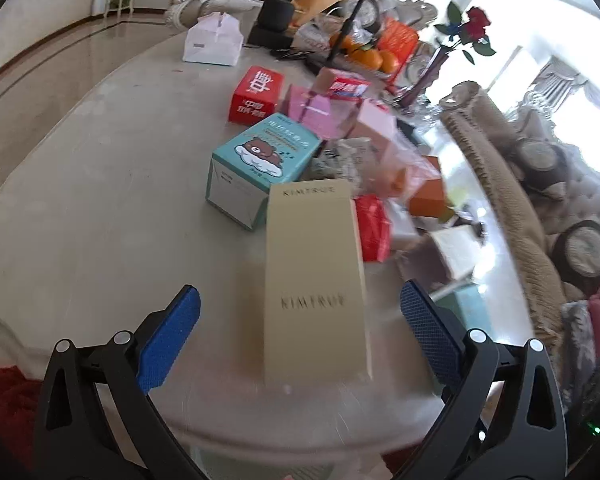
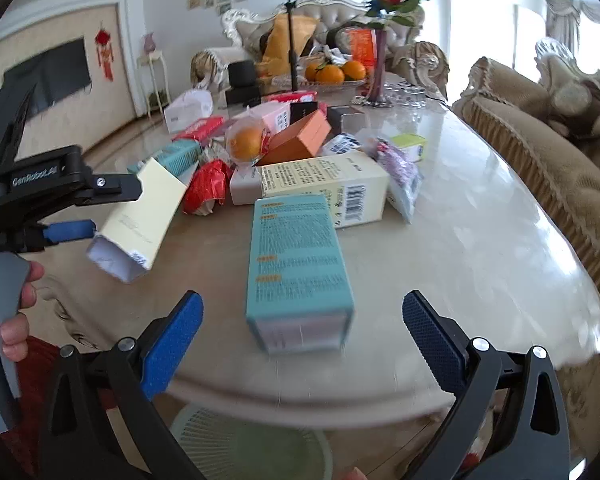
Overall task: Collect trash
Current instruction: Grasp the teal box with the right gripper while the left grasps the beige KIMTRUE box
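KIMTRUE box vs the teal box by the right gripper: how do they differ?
Colour: KIMTRUE box pale beige, teal box blue-green. Print: KIMTRUE box shows only its wordmark; teal box has dense text. Pose: KIMTRUE box tilted, one end open; teal box flat on the table. Both oblong cartons; the left hand-held gripper and right hand-held gripper are open around them.

Near table edge (image 2: 500, 240) bare on the right — box pile (image 2: 300, 152) blocks the middle.
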The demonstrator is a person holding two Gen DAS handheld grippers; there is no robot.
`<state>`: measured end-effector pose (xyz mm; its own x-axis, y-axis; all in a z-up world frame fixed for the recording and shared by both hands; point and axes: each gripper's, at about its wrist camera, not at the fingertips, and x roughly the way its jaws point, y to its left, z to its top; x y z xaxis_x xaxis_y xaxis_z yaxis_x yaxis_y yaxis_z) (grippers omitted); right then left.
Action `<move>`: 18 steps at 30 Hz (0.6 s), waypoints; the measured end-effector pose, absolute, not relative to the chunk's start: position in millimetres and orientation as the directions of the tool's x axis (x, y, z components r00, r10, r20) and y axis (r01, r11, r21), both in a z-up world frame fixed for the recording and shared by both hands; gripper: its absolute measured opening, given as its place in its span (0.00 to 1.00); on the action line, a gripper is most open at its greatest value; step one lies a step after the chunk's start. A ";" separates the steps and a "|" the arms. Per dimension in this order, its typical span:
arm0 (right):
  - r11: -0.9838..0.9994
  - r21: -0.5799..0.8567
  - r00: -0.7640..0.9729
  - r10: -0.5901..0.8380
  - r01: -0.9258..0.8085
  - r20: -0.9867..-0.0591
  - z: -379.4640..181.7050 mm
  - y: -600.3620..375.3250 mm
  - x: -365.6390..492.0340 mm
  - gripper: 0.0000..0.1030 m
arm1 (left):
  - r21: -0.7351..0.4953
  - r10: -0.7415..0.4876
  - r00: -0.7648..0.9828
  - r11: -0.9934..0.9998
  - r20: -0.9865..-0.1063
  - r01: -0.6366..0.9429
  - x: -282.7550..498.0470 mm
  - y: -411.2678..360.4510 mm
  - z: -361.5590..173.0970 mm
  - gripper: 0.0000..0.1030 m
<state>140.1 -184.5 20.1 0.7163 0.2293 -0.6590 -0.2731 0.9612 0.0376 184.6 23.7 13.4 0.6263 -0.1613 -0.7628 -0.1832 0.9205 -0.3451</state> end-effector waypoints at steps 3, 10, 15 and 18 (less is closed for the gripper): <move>0.959 0.006 0.710 0.215 -0.284 -0.670 15.4 -178.1 150.1 0.93 | -0.272 -0.108 0.603 0.944 -0.790 -0.188 198.2 17.9 5.4 0.94; 0.943 -0.016 0.687 0.232 -0.334 -0.689 11.1 -171.0 154.2 0.78 | -0.181 -0.054 0.592 0.971 -0.804 -0.158 205.8 8.8 -8.7 0.85; 0.944 0.058 0.659 0.270 -0.324 -0.703 9.4 -176.7 156.2 0.44 | -0.197 -0.085 0.602 0.973 -0.794 -0.123 206.1 13.0 -8.8 0.47; 0.947 0.087 0.677 0.284 -0.310 -0.679 19.7 -182.8 151.6 0.44 | -0.180 -0.064 0.613 0.975 -0.788 -0.129 202.9 16.8 -5.2 0.47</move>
